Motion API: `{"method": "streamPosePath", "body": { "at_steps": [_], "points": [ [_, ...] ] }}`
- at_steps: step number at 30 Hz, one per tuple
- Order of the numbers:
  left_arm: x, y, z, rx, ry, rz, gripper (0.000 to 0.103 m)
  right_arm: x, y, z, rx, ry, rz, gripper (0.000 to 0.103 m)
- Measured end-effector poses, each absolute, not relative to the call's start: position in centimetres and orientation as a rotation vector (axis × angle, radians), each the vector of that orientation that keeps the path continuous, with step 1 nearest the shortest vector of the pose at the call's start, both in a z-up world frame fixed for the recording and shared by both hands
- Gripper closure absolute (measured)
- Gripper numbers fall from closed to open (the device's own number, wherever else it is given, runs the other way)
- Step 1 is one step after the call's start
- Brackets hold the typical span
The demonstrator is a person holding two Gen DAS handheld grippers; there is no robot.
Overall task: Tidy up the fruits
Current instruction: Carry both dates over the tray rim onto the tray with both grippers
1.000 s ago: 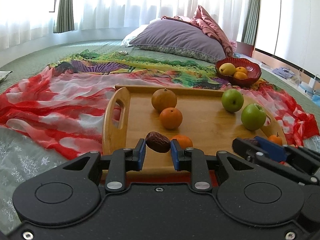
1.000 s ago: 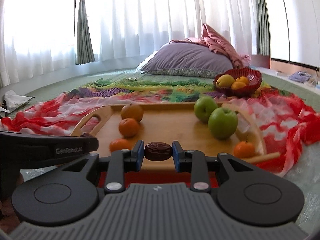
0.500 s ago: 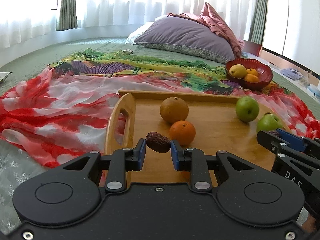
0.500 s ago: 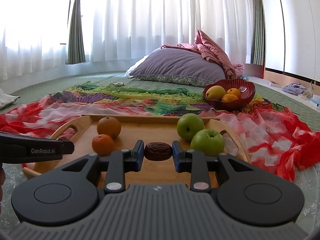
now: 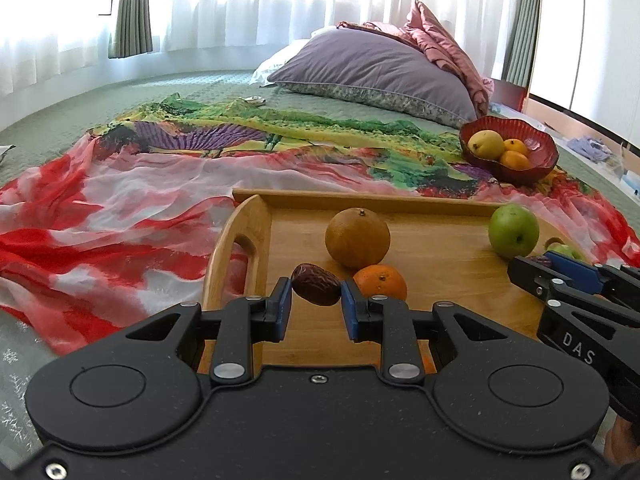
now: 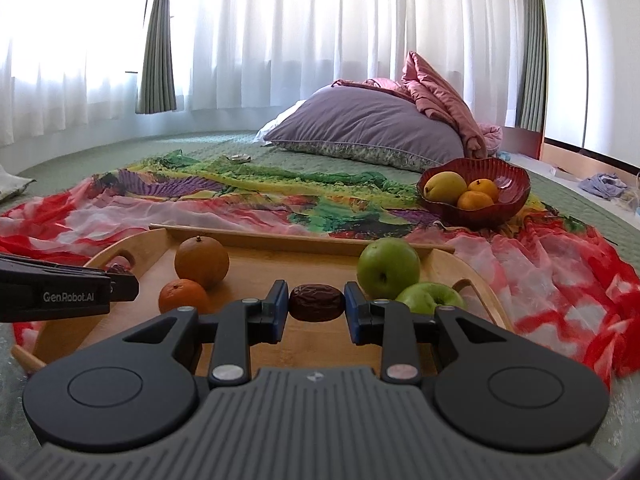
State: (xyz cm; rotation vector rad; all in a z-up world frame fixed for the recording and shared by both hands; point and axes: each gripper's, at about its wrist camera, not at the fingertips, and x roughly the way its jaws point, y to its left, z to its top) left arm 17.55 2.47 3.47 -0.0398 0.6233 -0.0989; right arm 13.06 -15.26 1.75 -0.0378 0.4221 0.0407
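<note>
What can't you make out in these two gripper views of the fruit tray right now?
- Left wrist view: the near part of the wooden tray is hidden behind the left gripper and its date.
- Left wrist view: the second green apple shows only as a sliver behind the right gripper.
- Right wrist view: the left gripper's date is mostly hidden by its own finger.
- Both views: the small object on the bedspread is too small to identify.

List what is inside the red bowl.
The red bowl holds a yellow pear-like fruit and two small oranges. Its near wall hides the bottom, so anything lying beneath them cannot be seen.
</note>
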Motion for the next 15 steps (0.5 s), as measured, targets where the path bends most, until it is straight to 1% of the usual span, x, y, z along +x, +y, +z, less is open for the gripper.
{"method": "streamPosePath", "body": {
  "at_steps": [15],
  "points": [
    [19.7,2.0,1.9,-0.028,0.66,-0.088,0.078,16.6,-15.3,0.3,-0.028,0.513,0.049,0.068]
  ]
}}
